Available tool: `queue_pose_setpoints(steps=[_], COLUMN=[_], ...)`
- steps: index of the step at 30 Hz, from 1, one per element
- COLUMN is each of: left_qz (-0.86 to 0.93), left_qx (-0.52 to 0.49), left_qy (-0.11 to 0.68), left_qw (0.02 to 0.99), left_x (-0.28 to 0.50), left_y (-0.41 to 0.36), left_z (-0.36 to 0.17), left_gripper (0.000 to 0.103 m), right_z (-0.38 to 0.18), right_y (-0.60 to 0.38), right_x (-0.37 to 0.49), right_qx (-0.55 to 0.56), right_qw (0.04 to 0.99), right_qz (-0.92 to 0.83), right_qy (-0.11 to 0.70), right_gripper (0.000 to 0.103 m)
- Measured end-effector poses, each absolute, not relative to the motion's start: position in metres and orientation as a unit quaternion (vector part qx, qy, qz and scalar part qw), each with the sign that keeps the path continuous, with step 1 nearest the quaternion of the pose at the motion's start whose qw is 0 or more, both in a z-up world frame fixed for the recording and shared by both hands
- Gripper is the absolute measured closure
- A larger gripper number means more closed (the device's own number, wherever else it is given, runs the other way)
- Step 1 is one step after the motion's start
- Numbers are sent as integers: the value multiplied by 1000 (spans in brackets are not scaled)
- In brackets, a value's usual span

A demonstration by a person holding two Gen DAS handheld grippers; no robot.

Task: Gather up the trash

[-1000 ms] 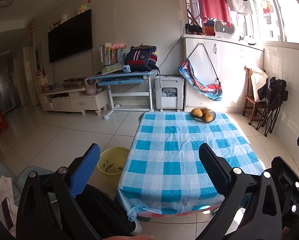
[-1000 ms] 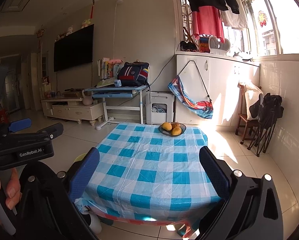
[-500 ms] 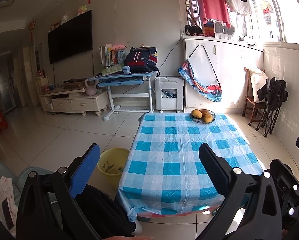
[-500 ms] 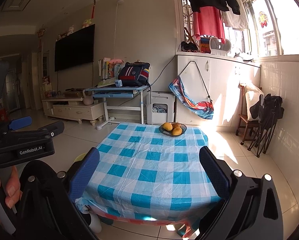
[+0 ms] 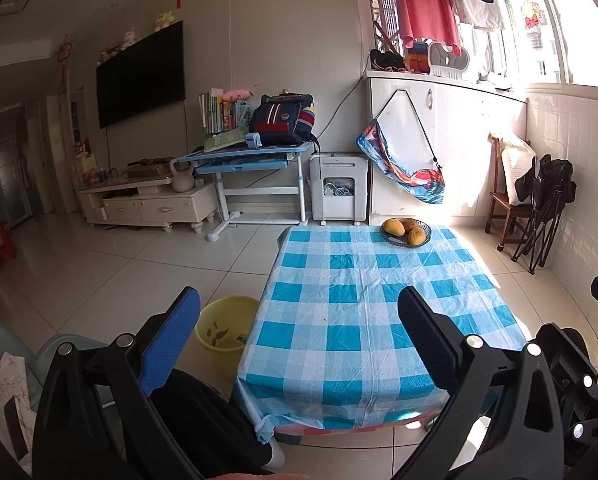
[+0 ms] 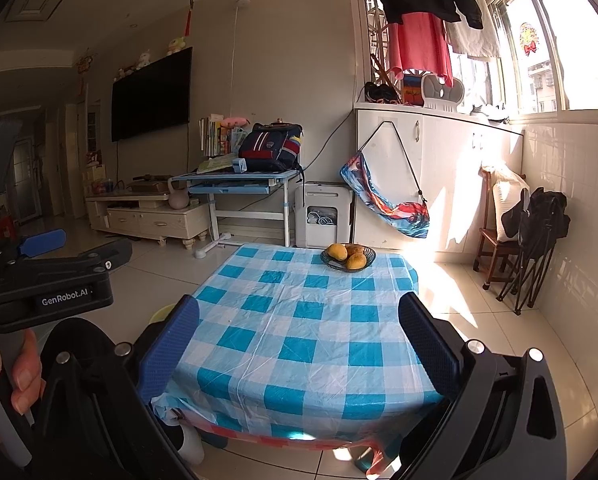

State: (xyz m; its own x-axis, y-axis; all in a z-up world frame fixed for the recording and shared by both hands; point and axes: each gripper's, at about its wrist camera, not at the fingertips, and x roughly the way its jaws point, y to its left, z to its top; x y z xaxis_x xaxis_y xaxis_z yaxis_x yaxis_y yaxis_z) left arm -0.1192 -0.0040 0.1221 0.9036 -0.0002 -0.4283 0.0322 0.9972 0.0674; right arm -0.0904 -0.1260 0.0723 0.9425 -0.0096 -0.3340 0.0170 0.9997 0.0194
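While both claws gape empty, yellow bin (image 5: 226, 328) holding scraps, beside checkered table (image 5: 363, 300)

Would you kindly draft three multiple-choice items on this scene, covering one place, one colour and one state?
1. Where is the yellow bin?
A. on the table
B. on the floor beside the table's left edge
C. under the desk

2. What colours is the tablecloth?
A. red and white
B. green and yellow
C. blue and white

3. How do the jaws of the left gripper and right gripper stand?
A. both open, empty
B. both shut
C. left shut on a bottle

Key: 1 B, the bin stands on the tiles at the cloth's left edge; 2 C, checked blue and white; 3 A, fingers wide apart in each wrist view, holding nothing.
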Motion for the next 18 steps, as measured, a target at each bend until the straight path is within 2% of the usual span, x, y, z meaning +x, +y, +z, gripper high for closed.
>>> queue_pose_setpoints(steps=[18], left_qz=[-7], left_qx=[35], left_qy=[220], left_qw=[975], left_x=[-119], left_y=[-5], left_z=[122], left_gripper=[7], right_z=[68], right_y=[-122], right_x=[-87], right_qx=[4], right_qw=[984], right_qz=[8], right_qy=[178], right_gripper=[8])
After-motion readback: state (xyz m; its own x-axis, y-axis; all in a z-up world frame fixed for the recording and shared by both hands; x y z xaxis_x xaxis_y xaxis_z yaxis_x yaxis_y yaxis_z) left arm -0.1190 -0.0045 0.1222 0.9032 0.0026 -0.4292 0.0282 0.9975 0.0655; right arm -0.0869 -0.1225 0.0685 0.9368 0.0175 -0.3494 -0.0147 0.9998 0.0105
